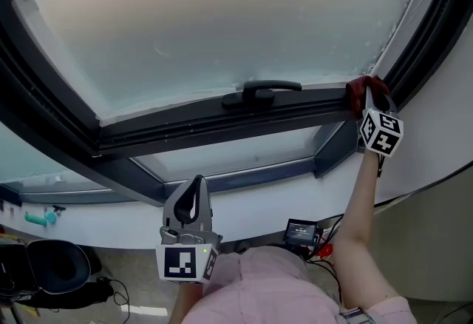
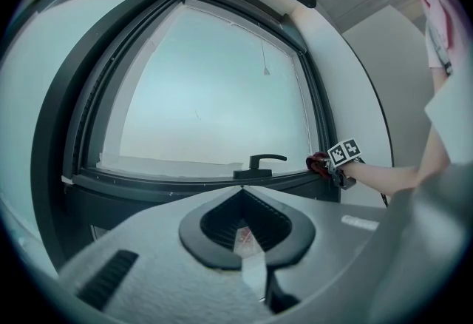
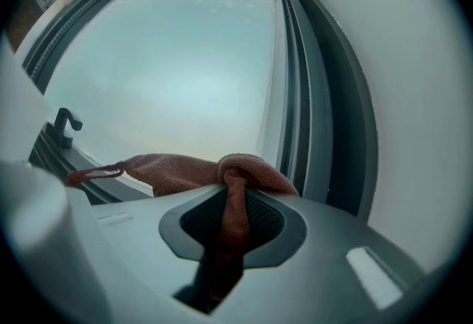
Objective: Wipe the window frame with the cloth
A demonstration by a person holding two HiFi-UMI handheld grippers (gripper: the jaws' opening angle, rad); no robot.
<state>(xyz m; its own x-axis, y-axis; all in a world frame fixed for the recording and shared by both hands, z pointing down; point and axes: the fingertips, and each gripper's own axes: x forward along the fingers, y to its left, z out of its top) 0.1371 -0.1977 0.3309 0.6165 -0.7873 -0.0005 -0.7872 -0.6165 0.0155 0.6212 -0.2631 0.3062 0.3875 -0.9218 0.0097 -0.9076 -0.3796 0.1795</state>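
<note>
A broad frosted pane (image 1: 222, 19) fills most of the head view, set in a dark window frame (image 1: 185, 126) whose bottom rail runs across the middle and meets the right upright beside a white wall. Below the rail runs a white sill (image 1: 259, 200). The person's bare right forearm (image 1: 355, 219) reaches up to that lower right corner, carrying the right hand-held gripper (image 1: 372, 102). In its own view its jaws are clamped on a reddish cloth (image 3: 185, 171), a fold of which is pinched down between them while the rest bunches over the tips and trails left along the rail. The cloth (image 1: 363, 89) sits against the frame in the corner. The left hand-held gripper (image 1: 196, 189) hangs low by the person's body, well apart from the frame; its jaws (image 2: 247, 241) are closed together with nothing between them. A black handle (image 1: 262, 89) lies on the bottom rail, left of the cloth.
</note>
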